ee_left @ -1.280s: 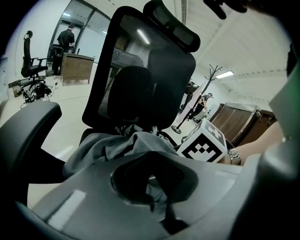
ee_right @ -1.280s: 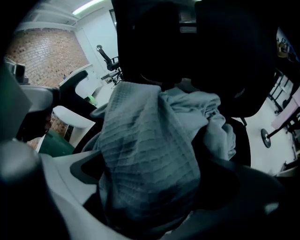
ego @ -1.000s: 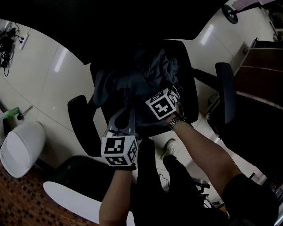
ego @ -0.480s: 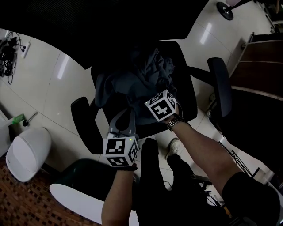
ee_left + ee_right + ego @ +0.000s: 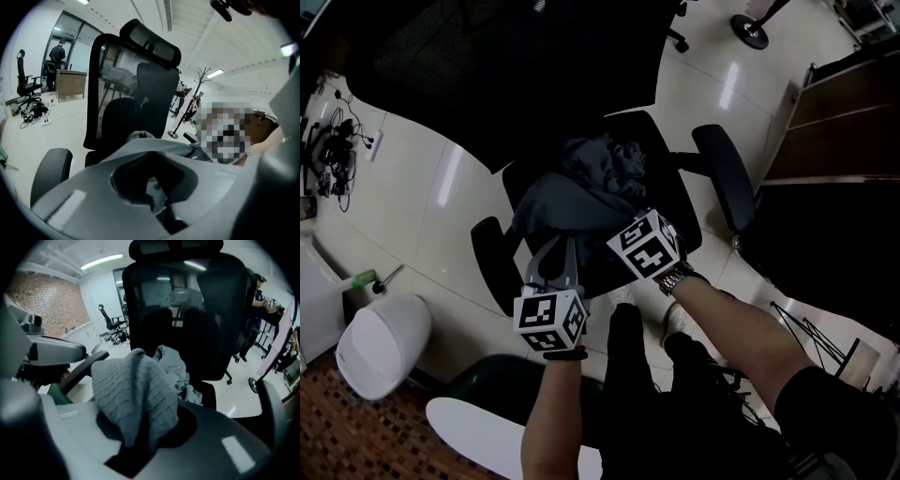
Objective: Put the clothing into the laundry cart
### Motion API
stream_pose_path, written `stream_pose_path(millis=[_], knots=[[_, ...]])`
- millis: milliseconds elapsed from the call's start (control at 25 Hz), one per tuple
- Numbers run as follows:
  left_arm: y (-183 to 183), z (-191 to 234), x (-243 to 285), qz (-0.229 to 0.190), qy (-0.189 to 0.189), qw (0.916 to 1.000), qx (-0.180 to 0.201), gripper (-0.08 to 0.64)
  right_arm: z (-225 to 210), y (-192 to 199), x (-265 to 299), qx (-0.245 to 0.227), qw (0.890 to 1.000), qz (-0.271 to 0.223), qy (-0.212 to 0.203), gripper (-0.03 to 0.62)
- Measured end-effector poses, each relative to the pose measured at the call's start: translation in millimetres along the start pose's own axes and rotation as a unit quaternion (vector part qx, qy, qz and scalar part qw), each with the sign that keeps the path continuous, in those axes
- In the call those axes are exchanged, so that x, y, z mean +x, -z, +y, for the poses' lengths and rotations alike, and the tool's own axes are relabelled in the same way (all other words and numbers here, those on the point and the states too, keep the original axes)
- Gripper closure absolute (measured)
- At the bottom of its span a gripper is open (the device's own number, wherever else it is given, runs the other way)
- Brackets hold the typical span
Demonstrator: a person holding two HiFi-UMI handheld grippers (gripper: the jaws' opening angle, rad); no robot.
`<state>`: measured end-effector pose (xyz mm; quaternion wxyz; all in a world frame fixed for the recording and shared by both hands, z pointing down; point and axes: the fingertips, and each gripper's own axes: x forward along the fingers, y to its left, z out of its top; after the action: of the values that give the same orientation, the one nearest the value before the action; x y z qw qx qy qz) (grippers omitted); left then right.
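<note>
A pile of dark grey clothing [image 5: 581, 192] lies on the seat of a black office chair [image 5: 680, 202]. In the right gripper view a grey knitted garment [image 5: 131, 390] rises out of my right gripper [image 5: 140, 446], which is shut on a fold of it; a lighter crumpled piece [image 5: 176, 366] lies behind. From above, my right gripper [image 5: 617, 225] is buried in the pile's near edge. My left gripper [image 5: 565, 242] sits at the pile's front left edge, jaws together, with a strip of grey cloth [image 5: 152, 194] caught between them.
The chair's armrests [image 5: 727, 173] [image 5: 492, 262] flank the seat and its tall mesh back [image 5: 187, 310] rises behind. A dark green container [image 5: 483, 375], a white lidded bin [image 5: 380, 342] and a white oval top [image 5: 487, 431] lie near left. A person's legs and shoe [image 5: 675, 323] are below.
The head view has pulled back, so the chair looks smaller. Both grippers stay at the seat's front edge, and the clothing looks drawn slightly toward them.
</note>
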<state>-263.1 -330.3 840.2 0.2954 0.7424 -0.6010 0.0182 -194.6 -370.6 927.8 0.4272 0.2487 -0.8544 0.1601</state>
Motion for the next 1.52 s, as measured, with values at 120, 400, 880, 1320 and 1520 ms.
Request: stream_pose_path(millis=[120,400,880,1320,1520], knots=[[-28.9,-37.9,-45.9,-0.014,0.007,0.9997,0.017,0.557,24.1,-25.4,-77.9,-0.004,0.999,-0.047,0.007,0.483],[-87.3,-122.8,-117.5,-0.05,0.035,0.9967,0.053,0.557,45.7,-72.5,-243.4,0.002,0.989,-0.148,0.028,0.485],[-204.4,-305.5,-215.3,-0.089,0.143,0.9773,0.129,0.557,67.7,-141.5,-572.4,-0.009,0.937,-0.329,0.116,0.488],[-243.1,-484.9,-242.3,-0.062,0.305,0.9297,0.196,0.557,41.2,-116.7,-810.5,0.033,0.864,-0.425,0.267,0.489],[-259.3,-569.8,-253.0,-0.056,0.379,0.899,0.212,0.557,28.9,-86.2,-892.8,0.055,0.835,-0.426,0.344,0.491]])
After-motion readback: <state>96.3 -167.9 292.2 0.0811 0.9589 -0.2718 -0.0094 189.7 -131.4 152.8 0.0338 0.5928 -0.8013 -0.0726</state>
